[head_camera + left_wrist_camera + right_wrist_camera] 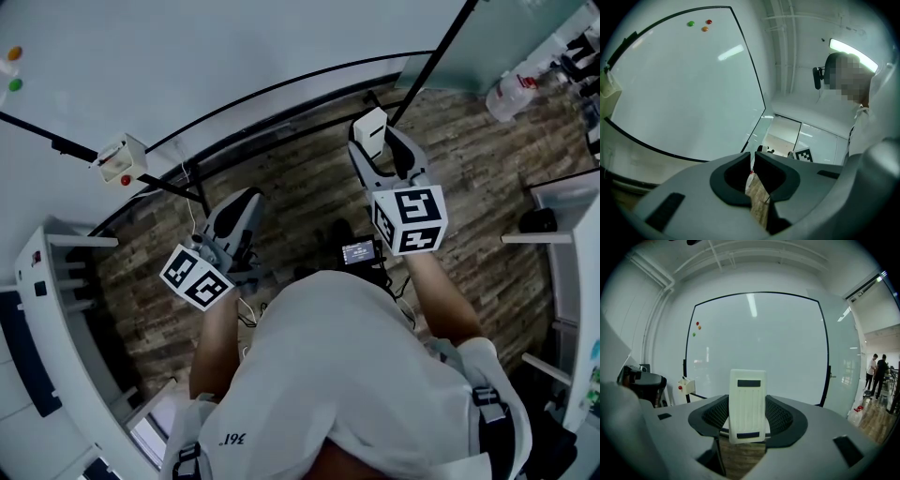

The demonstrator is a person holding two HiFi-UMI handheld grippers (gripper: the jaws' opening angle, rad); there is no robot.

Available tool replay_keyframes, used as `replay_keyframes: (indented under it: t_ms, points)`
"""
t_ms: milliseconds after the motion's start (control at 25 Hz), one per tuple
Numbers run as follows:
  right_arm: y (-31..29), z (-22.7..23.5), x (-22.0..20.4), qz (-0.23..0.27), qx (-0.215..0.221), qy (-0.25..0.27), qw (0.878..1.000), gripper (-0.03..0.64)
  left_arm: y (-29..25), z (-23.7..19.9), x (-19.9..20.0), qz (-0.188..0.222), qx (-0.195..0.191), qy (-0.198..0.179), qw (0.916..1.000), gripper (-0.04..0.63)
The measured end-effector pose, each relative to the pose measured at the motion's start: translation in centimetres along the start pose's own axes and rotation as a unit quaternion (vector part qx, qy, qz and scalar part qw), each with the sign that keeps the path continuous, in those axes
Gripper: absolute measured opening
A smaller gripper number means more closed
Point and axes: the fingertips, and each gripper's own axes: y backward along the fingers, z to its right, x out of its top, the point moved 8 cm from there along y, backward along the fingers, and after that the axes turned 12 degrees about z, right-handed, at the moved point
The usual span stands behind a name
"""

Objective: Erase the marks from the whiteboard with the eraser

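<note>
Jaws of our right gripper (747,416) are clamping the white rectangular plastic eraser (747,399) upright before the black-framed white whiteboard (787,343); we are holding our left gripper (752,159) closed, empty.

It looked like an office or lab room. A large white, black-framed whiteboard (754,343) filled one wall. Below it lay grey-brown wood-plank flooring (300,178). To its right stood a glass partition wall (841,357) with two people (877,376) beyond. White shelving (66,309) stood near its left end.
</note>
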Motion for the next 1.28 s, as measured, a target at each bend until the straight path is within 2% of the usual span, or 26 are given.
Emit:
replay_keyframes:
  t_ms: [440,920,1280]
  points:
    - [2.2,-0.4,-2.8,-0.033,0.006,-0.002,0.999,0.258,0.8,0.6,-2.5,-0.030,0.000,0.022,0.9993,0.035]
    - [2.4,-1.9,-4.1,-0.050,0.024,-0.003,0.998,0.258,2.1,0.4,-2.9,-0.036,0.011,0.031,0.9988,0.035]
    - [2.3,-1.6,-4.4,-0.056,0.018,-0.006,0.998,0.258,1.7,0.6,-3.3,-0.041,0.003,0.036,0.9985,0.035]
